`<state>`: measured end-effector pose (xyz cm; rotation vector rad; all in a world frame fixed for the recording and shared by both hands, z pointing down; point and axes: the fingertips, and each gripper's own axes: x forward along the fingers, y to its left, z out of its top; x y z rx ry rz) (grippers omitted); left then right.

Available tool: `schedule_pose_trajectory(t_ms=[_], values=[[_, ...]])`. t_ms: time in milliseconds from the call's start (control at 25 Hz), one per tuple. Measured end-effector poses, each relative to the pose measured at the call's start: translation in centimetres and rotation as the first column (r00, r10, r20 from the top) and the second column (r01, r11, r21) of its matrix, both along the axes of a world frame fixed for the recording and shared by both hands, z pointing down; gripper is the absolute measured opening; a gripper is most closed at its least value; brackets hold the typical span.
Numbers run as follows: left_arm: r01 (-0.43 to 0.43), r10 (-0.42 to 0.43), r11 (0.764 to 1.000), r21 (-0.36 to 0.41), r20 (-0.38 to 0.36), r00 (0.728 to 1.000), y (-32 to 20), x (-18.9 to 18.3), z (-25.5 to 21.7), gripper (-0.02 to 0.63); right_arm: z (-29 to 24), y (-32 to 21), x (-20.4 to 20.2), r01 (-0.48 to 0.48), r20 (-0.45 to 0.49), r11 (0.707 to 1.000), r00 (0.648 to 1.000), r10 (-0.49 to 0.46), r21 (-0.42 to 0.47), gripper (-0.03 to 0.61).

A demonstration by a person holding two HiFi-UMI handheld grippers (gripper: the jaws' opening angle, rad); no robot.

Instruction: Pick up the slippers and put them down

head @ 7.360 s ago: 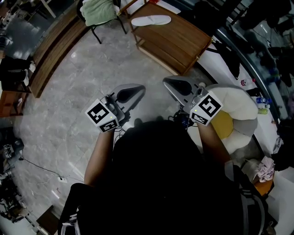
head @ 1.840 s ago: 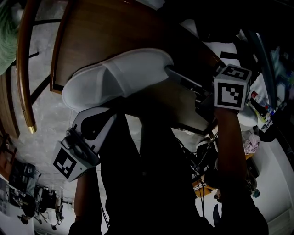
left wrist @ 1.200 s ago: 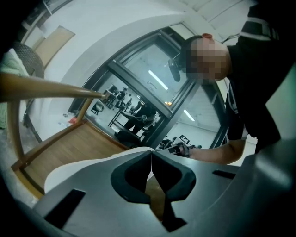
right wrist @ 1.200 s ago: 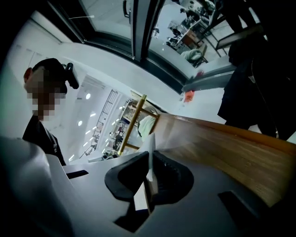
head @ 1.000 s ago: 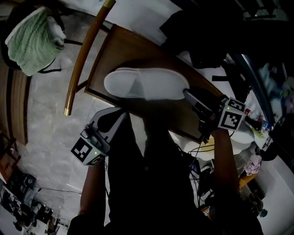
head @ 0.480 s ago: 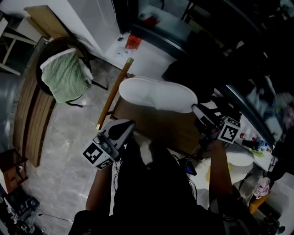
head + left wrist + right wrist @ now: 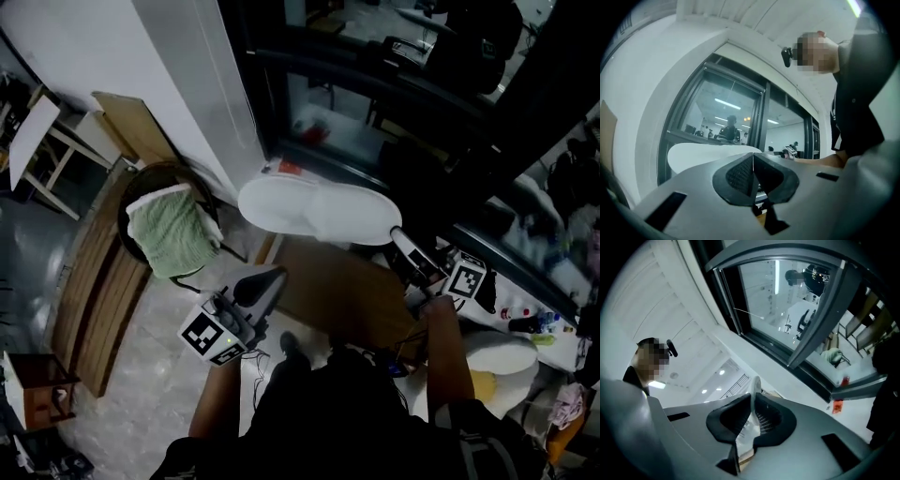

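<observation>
The right gripper (image 7: 752, 414) has its fingers clenched on the thin right-end edge of 1 white slipper (image 7: 314, 211). It holds the slipper in the air, roughly level, above the far edge of the wooden table (image 7: 347, 292). The left gripper (image 7: 753, 171) hangs lower and nearer, apart from the slipper, its fingers pressed together on nothing. Further left stands a chair (image 7: 150, 175) draped with a green towel (image 7: 173, 236). Dark windows (image 7: 375, 103) run along the far side.
</observation>
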<state>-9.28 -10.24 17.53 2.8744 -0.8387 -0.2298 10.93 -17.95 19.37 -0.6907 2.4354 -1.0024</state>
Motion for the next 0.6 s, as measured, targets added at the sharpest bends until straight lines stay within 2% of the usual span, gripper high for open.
schedule_pose_trajectory(t_ms=[160,400,600], values=[[-0.006,0.005,0.999,0.037,0.016,1.000,0.0,0.2,-2.4,0.012,-3.9,0.0,-1.1,0.022,0.004,0.997,1.000,-0.022,0.072,0.043],[0.001,-0.005,0.994,0.112,0.032,0.999,1.8,0.3,-5.0,0.012,-8.6,2.1,-1.7,0.056,0.058,0.984,0.996,-0.066,0.167,0.043],[0.011,-0.015,0.993,0.118,0.028,0.999,1.4,-0.5,-5.8,0.012,-10.2,2.2,-2.6,0.082,0.102,0.979,0.990,-0.102,0.187,0.043]])
